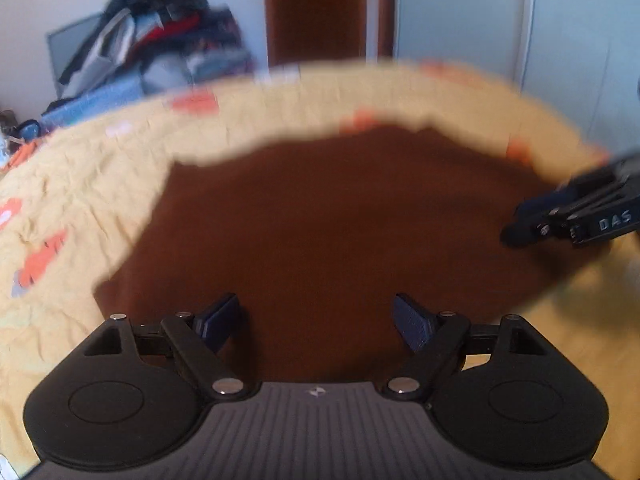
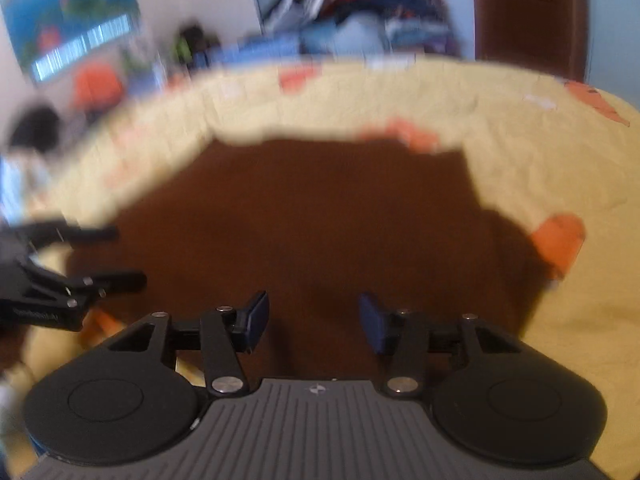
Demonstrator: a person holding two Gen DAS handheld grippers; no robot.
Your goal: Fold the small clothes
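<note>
A dark brown garment (image 1: 332,220) lies spread flat on a yellow bedspread (image 1: 80,184) with orange prints. My left gripper (image 1: 318,322) is open and empty, hovering over the garment's near edge. The right gripper (image 1: 520,224) enters that view from the right, over the garment's right side. In the right wrist view the same brown garment (image 2: 320,216) fills the middle, and my right gripper (image 2: 314,320) is open and empty above its near edge. The left gripper (image 2: 120,256) shows at the left, open. Both views are blurred.
A heap of mixed clothes (image 1: 160,36) is piled behind the bed against the wall, also in the right wrist view (image 2: 352,12). A brown door (image 1: 320,8) stands behind. A blue poster (image 2: 72,16) hangs on the left wall above cluttered items.
</note>
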